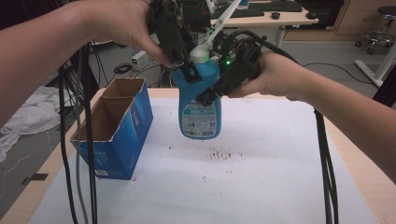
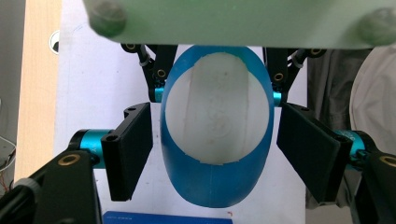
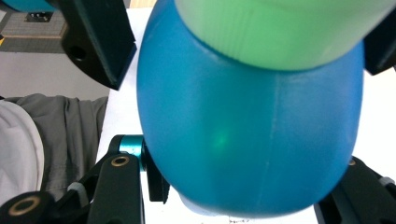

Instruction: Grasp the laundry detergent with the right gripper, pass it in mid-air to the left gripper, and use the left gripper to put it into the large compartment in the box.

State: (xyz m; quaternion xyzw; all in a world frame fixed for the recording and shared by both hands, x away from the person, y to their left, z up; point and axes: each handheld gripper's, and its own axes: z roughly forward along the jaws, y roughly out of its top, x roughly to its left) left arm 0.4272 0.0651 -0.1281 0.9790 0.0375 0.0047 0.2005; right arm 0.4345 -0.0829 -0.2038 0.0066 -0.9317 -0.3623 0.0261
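While held off the white mat (image 1: 261,154), the blue bottle (image 1: 200,100) hangs upright between both tools. Right gripper (image 1: 219,86) — jaws clamped on the bottle's shoulder, below the white cap (image 1: 200,53). Left gripper (image 1: 187,70) — poised above at the cap; in the left gripper view its pads (image 2: 133,147) flank the bottle's body (image 2: 215,186) at a half-wide gap, apart from it. Open blue carton (image 1: 116,130) — stands on the mat, below and beyond the left gripper.
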